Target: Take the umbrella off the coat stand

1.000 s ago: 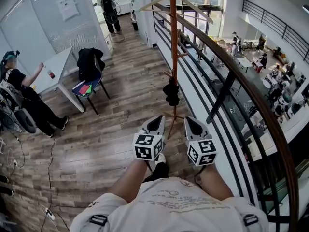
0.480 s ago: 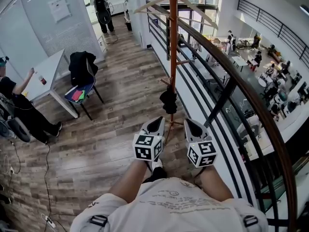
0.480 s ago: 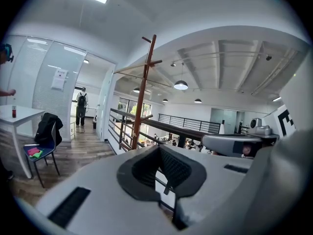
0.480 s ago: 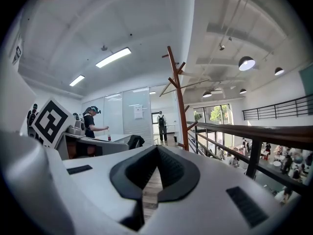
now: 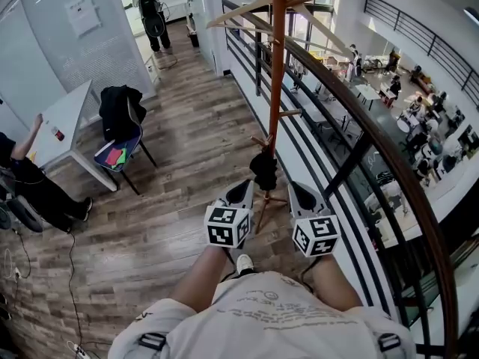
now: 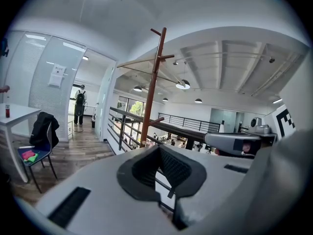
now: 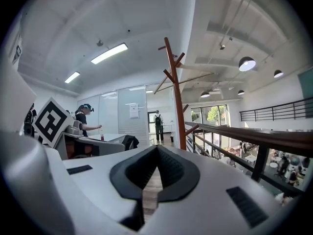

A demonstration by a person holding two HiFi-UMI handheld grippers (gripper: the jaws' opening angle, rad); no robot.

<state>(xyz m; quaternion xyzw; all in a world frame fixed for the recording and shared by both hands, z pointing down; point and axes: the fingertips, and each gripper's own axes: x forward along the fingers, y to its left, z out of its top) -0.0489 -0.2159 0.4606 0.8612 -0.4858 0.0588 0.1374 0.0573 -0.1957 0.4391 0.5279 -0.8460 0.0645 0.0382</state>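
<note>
On the railed walkway, approach is judged in hand: the clenched, empty left gripper (image 5: 245,185) and right gripper (image 5: 295,188) must be opened toward the umbrella (image 5: 263,170) hung on the coat stand (image 5: 276,73) just ahead.

Head view downward, gripper views forward; shared — coat stand (image 5: 276,66)

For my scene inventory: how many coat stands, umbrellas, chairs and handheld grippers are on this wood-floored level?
Coat stand: 1
Umbrella: 1
Chair: 1
Grippers, left gripper and right gripper: 2
Total: 5
</note>
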